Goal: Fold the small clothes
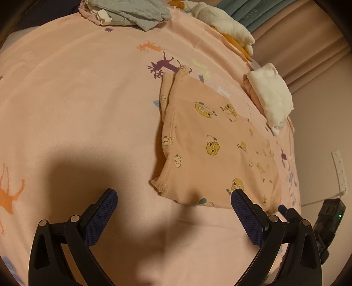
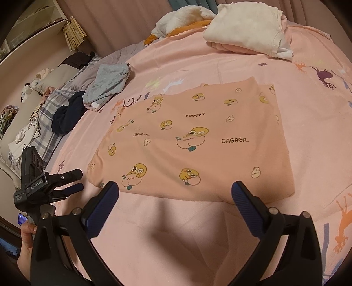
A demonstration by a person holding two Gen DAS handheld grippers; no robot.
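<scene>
A small peach garment with yellow duck prints (image 2: 193, 140) lies flat and folded on the pink bed sheet (image 2: 176, 237); it also shows in the left wrist view (image 1: 211, 149). My right gripper (image 2: 175, 191) is open and empty, hovering just short of the garment's near edge. My left gripper (image 1: 173, 198) is open and empty, beside the garment's near left corner, its right finger (image 1: 246, 211) over the hem. The left gripper also shows at the left of the right wrist view (image 2: 70, 182).
A folded white and pink stack (image 2: 248, 30) lies beyond the garment. A grey garment pile (image 2: 107, 83) and a dark garment (image 2: 68, 112) lie at the left. A white and orange plush (image 2: 182, 19) sits at the back. Pillows (image 2: 44, 92) line the left side.
</scene>
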